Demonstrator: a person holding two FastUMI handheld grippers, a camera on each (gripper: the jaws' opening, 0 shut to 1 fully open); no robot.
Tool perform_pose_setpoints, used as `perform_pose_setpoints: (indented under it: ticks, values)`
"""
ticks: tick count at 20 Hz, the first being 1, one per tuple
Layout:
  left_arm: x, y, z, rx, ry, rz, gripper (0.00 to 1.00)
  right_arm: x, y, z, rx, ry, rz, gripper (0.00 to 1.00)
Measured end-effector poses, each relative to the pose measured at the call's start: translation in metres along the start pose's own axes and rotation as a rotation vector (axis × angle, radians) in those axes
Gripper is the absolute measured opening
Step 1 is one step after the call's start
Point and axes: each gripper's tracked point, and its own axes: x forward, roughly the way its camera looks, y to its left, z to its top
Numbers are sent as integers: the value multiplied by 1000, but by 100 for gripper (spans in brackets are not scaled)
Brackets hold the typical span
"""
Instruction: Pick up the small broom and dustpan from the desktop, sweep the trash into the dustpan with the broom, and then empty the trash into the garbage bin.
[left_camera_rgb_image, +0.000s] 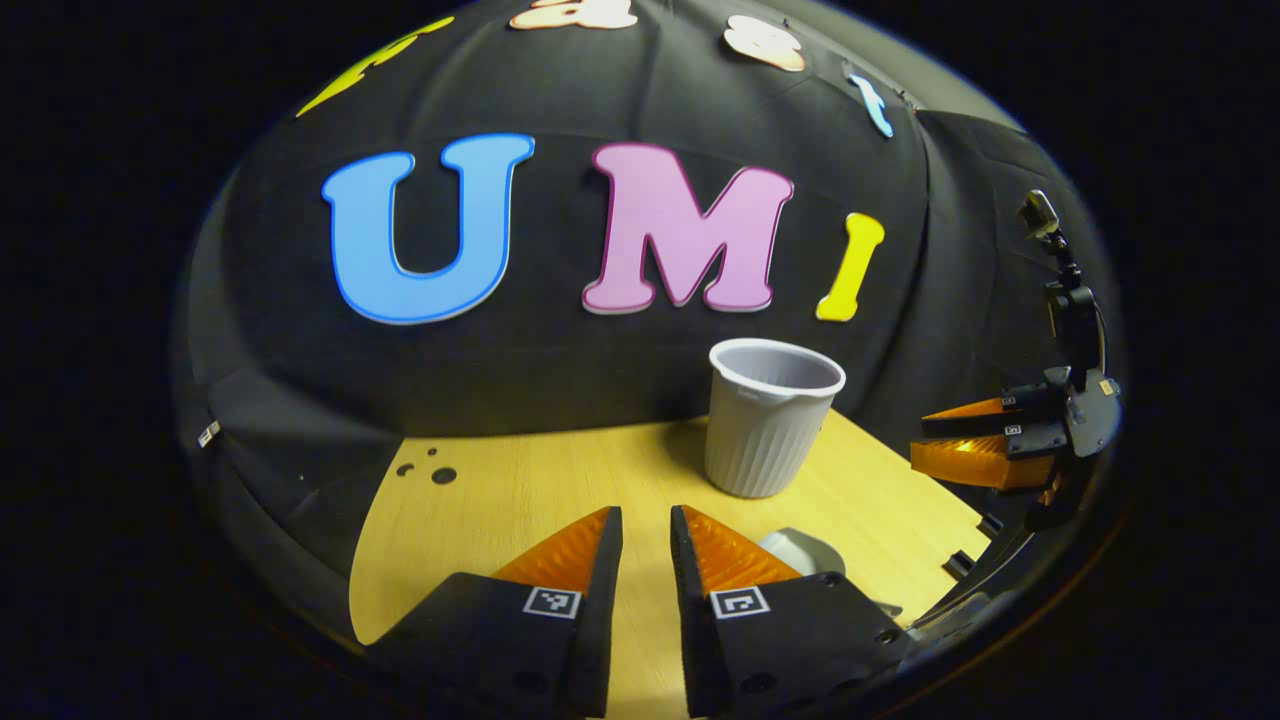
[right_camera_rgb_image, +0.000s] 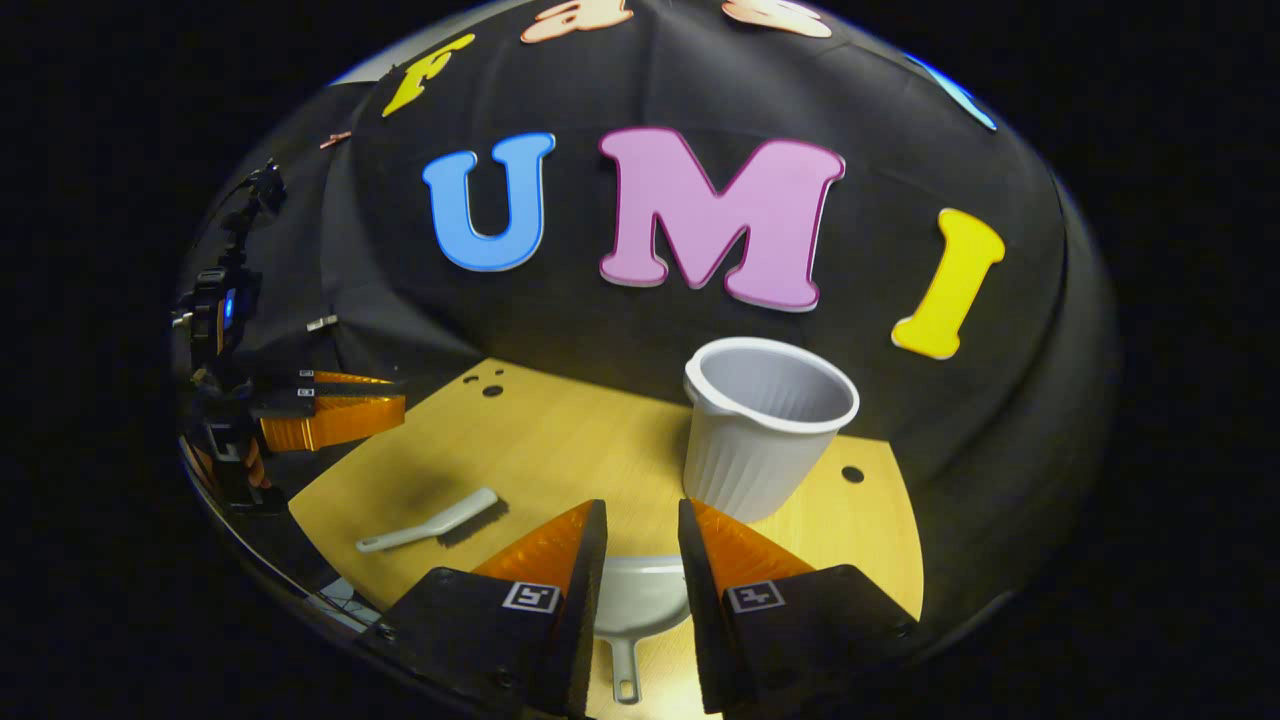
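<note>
**Q:** What did the setting look like?

**A:** Black cloth walled the booth behind a pale wooden desktop (right_camera_rgb_image: 600, 440). In the right gripper view, a ribbed grey garbage bin (right_camera_rgb_image: 765, 425), shaped like a cup, stood upright just past centre, toward one o'clock, with its mouth open.

**Q:** Where were the broom and dustpan?

**A:** In that same view, the small broom (right_camera_rgb_image: 430, 522) lay flat on the desktop at about eight o'clock, apart from everything else. The dustpan (right_camera_rgb_image: 640, 600) lay at six o'clock, directly below the gap between the fingers, its handle pointing toward the camera. Nothing touched either one.

**Q:** And the right gripper?

**A:** The right gripper (right_camera_rgb_image: 640, 530) hovered over the dustpan, its fingers parted by a narrow gap and holding nothing. From the left gripper view it appeared far off at three o'clock (left_camera_rgb_image: 985, 440), above the desk edge.

**Q:** The left gripper?

**A:** The left gripper (left_camera_rgb_image: 645, 535) was likewise slightly parted and empty, above bare desktop, with the bin at one o'clock and a pale piece of the dustpan (left_camera_rgb_image: 800, 550) peeking past its right finger. The right gripper view caught it at nine o'clock (right_camera_rgb_image: 335, 410).
</note>
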Motion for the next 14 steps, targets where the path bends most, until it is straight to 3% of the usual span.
perform_pose_setpoints:
  ticks: [3, 5, 14]
  values:
    - [-8, -13, 22, -50, -74, -12, 33, -7, -6, 2, 19, -58, -34, 45]
    - [-7, -15, 21, -61, -74, -13, 33, -8, -6, 0, 15, -50, -42, 41]
    - [-3, -16, 18, -26, -43, -9, 33, -15, -2, -6, 34, -36, -25, 40]
